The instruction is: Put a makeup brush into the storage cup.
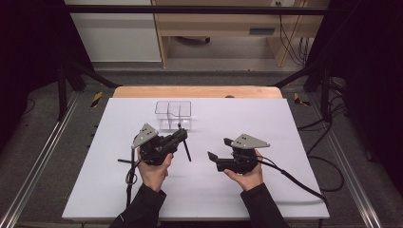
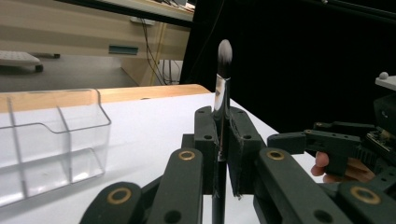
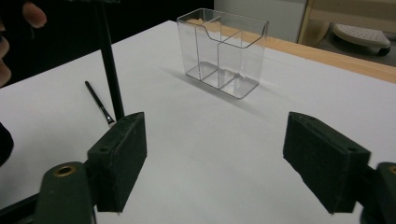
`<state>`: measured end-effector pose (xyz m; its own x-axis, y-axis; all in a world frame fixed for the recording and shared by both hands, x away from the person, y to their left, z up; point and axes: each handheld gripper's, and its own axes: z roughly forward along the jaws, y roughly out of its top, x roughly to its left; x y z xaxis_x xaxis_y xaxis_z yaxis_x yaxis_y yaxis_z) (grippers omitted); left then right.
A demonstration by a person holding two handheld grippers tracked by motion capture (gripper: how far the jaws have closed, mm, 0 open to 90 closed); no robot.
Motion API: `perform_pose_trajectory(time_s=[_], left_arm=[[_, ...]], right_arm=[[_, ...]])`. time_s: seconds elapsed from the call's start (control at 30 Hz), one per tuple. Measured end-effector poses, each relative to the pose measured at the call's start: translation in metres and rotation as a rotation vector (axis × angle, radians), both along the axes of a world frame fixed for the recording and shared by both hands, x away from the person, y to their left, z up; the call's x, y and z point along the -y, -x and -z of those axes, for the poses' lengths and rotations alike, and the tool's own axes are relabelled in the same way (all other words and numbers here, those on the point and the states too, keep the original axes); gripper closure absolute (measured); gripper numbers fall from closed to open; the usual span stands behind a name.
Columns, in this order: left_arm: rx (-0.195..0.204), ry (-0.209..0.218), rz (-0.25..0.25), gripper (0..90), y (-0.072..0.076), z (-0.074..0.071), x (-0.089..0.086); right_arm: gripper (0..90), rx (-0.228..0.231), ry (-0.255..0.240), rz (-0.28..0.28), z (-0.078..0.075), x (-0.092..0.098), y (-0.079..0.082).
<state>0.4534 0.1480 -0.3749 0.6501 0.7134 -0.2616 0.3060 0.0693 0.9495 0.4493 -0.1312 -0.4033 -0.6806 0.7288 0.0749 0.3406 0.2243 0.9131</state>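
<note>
While pinched by the handle between the clenched pads of the left gripper, stood upright: a dark makeup brush, soft grey tuft well above the jaws, black handle hanging below them. Gripped firmly, with no gap visible at either pad.

Ahead of those jaws and off to their left, near but not touching: a clear plastic organizer, split by thin dividers. Looked empty in every compartment that could be seen.

Beyond the left gripper's right jaw, held level in the other hand: the right gripper. Stood released, jaws spread wide with nothing between them but bare white table. Straight ahead of that gap, well apart: the same organizer.

Just past the right gripper's left jaw, flat on the table: a second, thinner brush, touched by neither gripper.

Judged as early in the work, apparently loading brushes into the organizer. Done so far: one brush picked up and raised clear of the table. Left to do: carrying it over an open compartment, lowering it in and letting go, then probably fetching the thin brush.
</note>
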Motion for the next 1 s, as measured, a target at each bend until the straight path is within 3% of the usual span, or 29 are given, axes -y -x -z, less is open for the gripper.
perform_pose_trajectory(time_s=[0.4, 1.0], left_arm=[[0.013, -0.023, -0.029, 83.1, -0.004, -0.011, -0.019], [0.03, -0.064, -0.069, 83.2, -0.02, -0.026, -0.037]], right_arm=[[12.9, 0.002, -0.015, 0.048, 0.001, 0.017, 0.001], [10.7, 0.008, -0.03, 0.072, 0.003, 0.039, 0.005]])
